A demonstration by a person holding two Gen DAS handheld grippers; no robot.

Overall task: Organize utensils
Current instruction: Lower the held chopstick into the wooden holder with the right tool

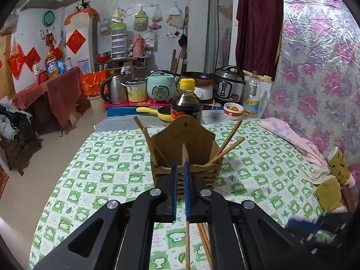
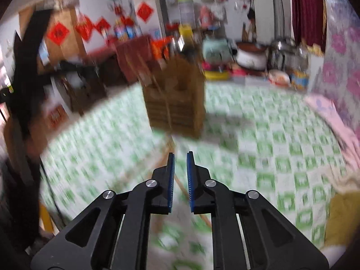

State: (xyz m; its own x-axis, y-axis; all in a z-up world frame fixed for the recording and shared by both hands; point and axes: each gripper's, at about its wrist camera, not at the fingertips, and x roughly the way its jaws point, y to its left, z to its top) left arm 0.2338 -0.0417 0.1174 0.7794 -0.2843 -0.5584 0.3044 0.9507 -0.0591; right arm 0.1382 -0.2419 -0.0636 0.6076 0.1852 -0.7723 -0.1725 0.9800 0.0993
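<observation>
Left gripper point(image 1: 180, 168) sits mid-frame with its blue pads nearly together, and one chopstick point(image 1: 187, 243) seems pinched against the right pad, running down to the bottom edge. Just beyond the tips is the wooden holder point(image 1: 186, 155), with chopsticks leaning out both sides. More loose chopsticks point(image 1: 203, 240) lie on the green checkered tablecloth point(image 1: 101, 168), lower center. Right gripper point(image 2: 180, 157) is blurry, slightly parted, holding nothing. Soy sauce bottle point(image 1: 186, 103) stands behind the holder.
</observation>
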